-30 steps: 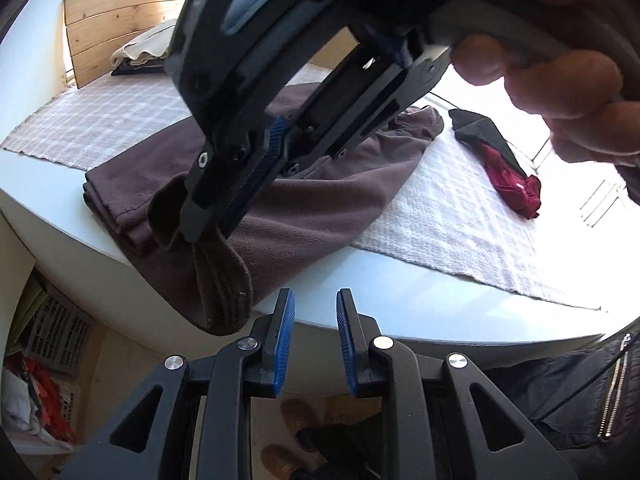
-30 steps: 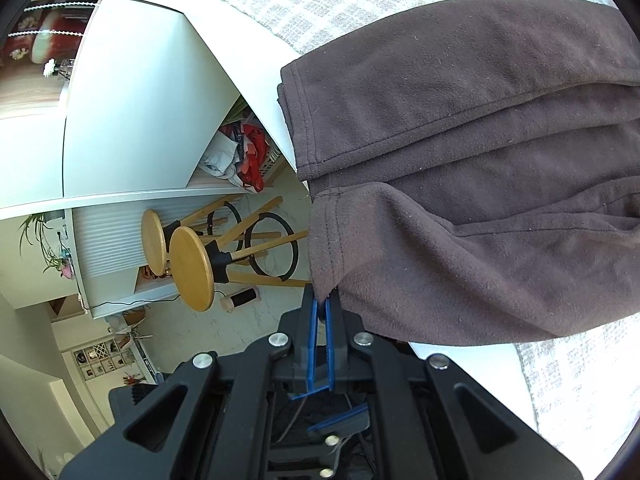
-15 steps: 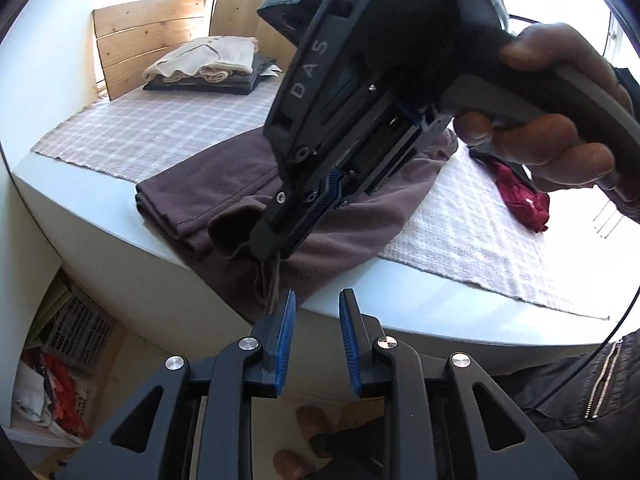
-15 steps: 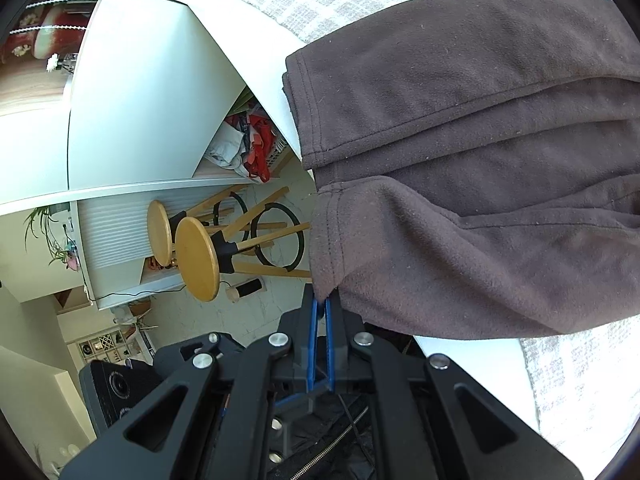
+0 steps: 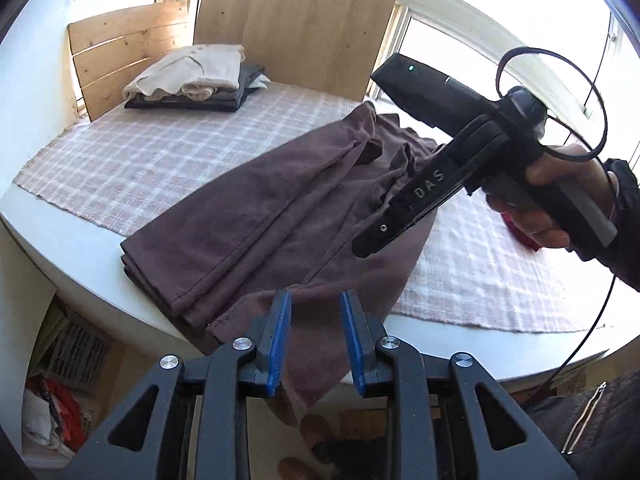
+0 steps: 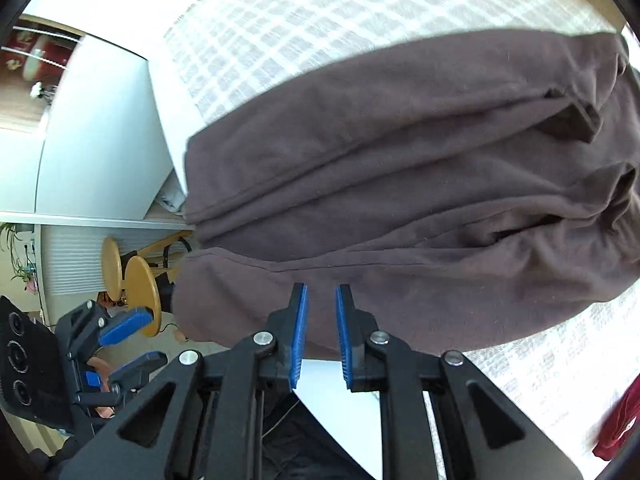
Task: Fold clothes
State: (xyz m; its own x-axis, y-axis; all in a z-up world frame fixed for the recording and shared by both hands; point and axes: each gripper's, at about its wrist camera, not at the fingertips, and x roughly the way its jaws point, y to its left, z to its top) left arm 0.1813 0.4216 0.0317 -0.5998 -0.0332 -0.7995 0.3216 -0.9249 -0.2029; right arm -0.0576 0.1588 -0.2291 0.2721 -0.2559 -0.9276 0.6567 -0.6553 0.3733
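Around the brown garment [image 5: 280, 216] I've got open checked cloth [image 5: 132, 160] on its far left side, nothing on it till the folded stack [image 5: 196, 80] at the back. My right gripper [image 5: 360, 246] hangs over the garment's right half, blocking that side.

Two round wooden stools [image 6: 136, 284] stand on the floor. A wooden board [image 5: 300, 24] leans by the window. A checked cloth [image 5: 140, 156] covers the white table [image 5: 60, 248].
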